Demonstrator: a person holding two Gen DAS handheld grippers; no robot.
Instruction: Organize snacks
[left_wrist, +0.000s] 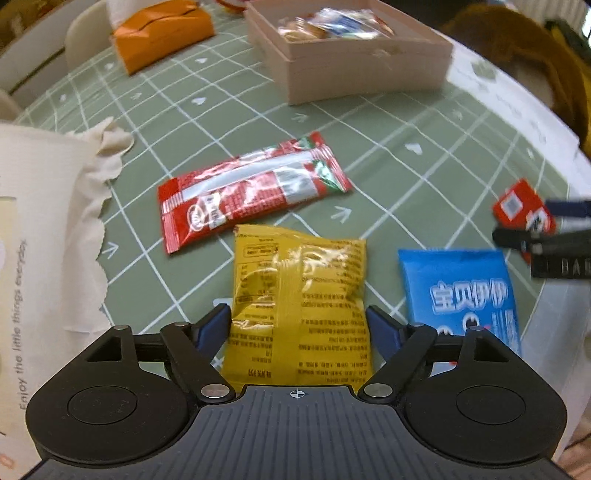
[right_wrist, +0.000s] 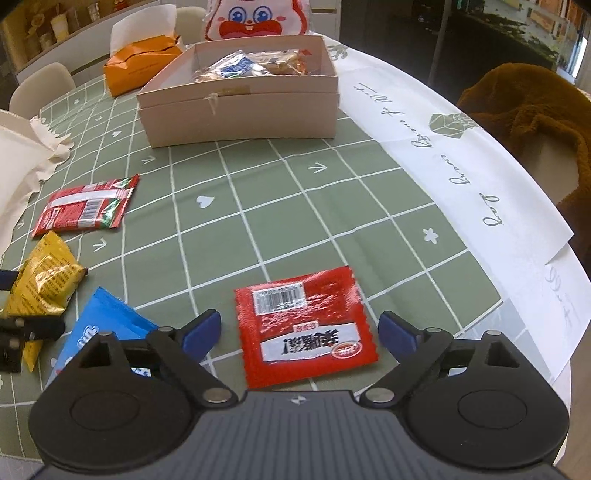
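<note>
Straddling the crinkly yellow packet (left_wrist: 301, 310) with my left claw (left_wrist: 299, 325), jaws spread wide, gripping nothing; I should pinch its puffy middle squarely so the foil can't slip. My right claw (right_wrist: 301, 334) gapes over the flat glossy red sachet (right_wrist: 304, 325), empty too. Ahead lies a long red wrapper (left_wrist: 251, 188), beyond it the pink cardboard box (left_wrist: 354, 66) holding snacks.

Looks like a home, at a dining table. Green checked tablecloth (right_wrist: 280, 206) with little hearts, pale chairs (right_wrist: 40, 86) around it, orange tissue pack (right_wrist: 140, 64), brown blanket (right_wrist: 535, 122) on a seat, shelf (right_wrist: 48, 29) with cups behind.
</note>
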